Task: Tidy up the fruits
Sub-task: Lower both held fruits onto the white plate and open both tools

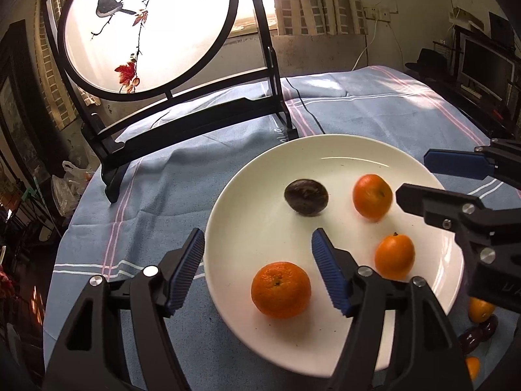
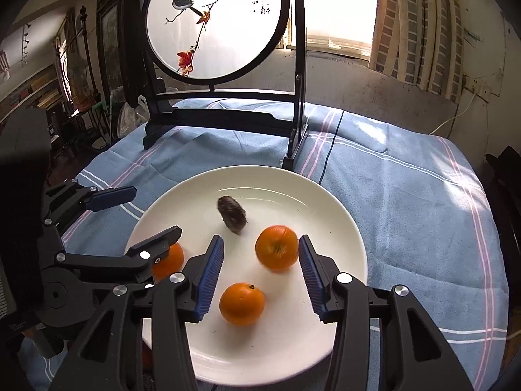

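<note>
Left gripper (image 1: 257, 270): fingers spread wide, nothing between the pads, hanging over the near-left rim of the plate.
Right gripper (image 2: 260, 277): fingers spread, pinching nothing; one orange sits between its fingertips, blurred, just beside the right pad; contact cannot be told.
Plate (image 1: 260, 176): white, round, on the blue cloth, under both grippers.
Blurred orange (image 2: 276, 251): on the plate, between the right gripper's fingertips, toward the right finger (image 2: 311, 277).
Small orange (image 2: 242, 303): on the plate, nearer the camera between the right gripper's fingers, apart from both pads.
Big orange (image 1: 280, 289): on the plate, between the left gripper's fingers, closer to its right finger, not touching.
Dark fruit (image 1: 306, 196): brown, on the plate, ahead of both grippers' fingertips, blurred in the right wrist view.
Loose fruit (image 1: 478, 309): an orange and dark fruits on the cloth, off the plate's edge, behind the right gripper's body, partly hidden.
Cloth (image 2: 407, 169): blue with pink and white stripes, wrinkled.
Screen stand (image 2: 224, 120): black frame with round bird painting, ahead of the fingertips, its foot just beside the plate's far rim.
</note>
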Demonstrator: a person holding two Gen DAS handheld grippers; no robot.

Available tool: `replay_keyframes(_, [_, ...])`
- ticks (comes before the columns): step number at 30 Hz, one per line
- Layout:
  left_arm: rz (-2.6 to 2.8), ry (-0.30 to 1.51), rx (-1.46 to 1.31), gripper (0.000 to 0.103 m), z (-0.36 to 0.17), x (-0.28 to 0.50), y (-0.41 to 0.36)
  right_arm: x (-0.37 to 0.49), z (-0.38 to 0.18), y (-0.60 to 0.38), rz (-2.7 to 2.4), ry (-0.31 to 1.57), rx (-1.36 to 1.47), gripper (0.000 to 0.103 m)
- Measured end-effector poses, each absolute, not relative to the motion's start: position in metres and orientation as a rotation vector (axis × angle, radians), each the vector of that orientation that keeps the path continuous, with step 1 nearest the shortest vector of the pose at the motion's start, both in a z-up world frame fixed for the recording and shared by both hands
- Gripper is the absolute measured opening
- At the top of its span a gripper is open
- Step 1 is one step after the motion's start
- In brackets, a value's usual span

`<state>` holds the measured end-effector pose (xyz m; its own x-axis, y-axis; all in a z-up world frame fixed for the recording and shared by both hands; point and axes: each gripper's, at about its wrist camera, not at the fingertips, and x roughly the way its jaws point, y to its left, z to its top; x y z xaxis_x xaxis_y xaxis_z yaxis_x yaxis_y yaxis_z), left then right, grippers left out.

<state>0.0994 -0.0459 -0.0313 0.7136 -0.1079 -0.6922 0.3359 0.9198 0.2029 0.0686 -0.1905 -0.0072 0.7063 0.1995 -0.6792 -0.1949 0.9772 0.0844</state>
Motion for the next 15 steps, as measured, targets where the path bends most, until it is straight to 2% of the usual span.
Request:
replay_keyframes(4, [-0.253,0.71,0.324,0.072,-0.023,0.083,-0.043,0.049,0.005,-0.198,0.224,0.74,0.034,0.051])
replay_keyframes(15, [-0.287,0.638,0.346,0.077,0.001,0.013,-0.027,-0.042,0.021,-0.204,0.233,0.714,0.013,0.056])
